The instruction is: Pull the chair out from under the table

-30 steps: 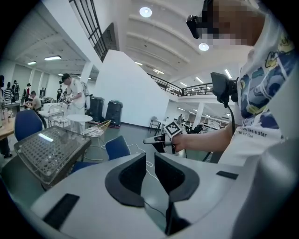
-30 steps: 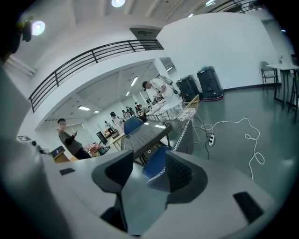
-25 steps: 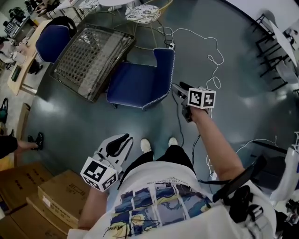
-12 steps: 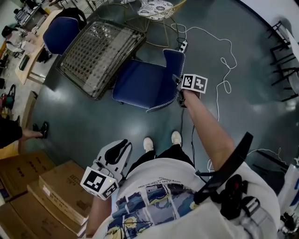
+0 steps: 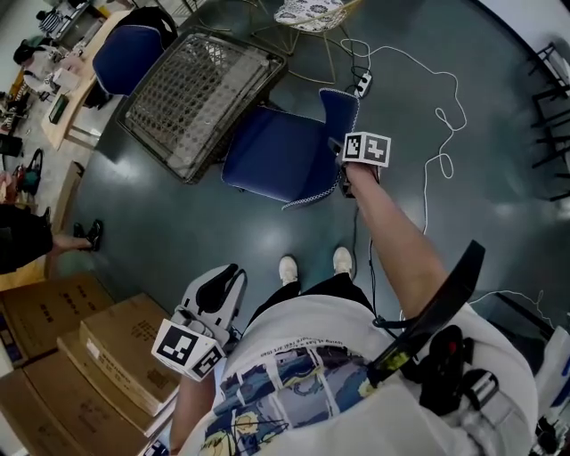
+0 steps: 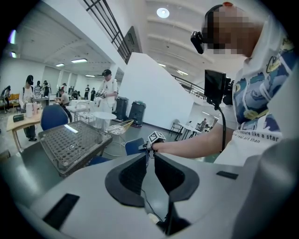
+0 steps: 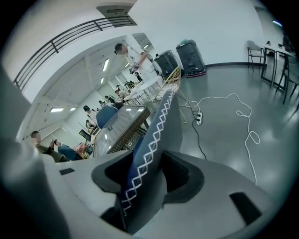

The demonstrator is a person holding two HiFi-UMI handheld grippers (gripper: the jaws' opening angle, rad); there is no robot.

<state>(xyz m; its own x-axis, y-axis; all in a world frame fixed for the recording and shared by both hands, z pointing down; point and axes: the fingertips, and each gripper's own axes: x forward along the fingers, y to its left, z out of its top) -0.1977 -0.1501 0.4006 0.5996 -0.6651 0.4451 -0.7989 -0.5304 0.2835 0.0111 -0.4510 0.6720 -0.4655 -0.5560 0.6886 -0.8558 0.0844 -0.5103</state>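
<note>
The blue chair (image 5: 276,151) stands with the front of its seat tucked under the mesh-topped table (image 5: 200,93). Its backrest (image 5: 338,111) faces me. My right gripper (image 5: 346,174) is at the backrest's near edge. In the right gripper view the backrest (image 7: 159,126), trimmed with white zigzag stitching, runs between the jaws of the right gripper (image 7: 147,163), which is shut on it. My left gripper (image 5: 214,289) hangs low by my hip, away from the chair. In its own view the left gripper (image 6: 150,158) is shut with nothing held.
Cardboard boxes (image 5: 98,356) are stacked on the floor at my left. A white cable (image 5: 441,116) and a power strip (image 5: 361,85) lie on the floor past the chair. A wire chair (image 5: 307,13) and another blue chair (image 5: 129,53) stand beyond the table. Someone's shoe (image 5: 89,236) is at left.
My right gripper has moved forward from beside the chair to its backrest and has shut on the backrest's edge. The left gripper has stayed by my hip.
</note>
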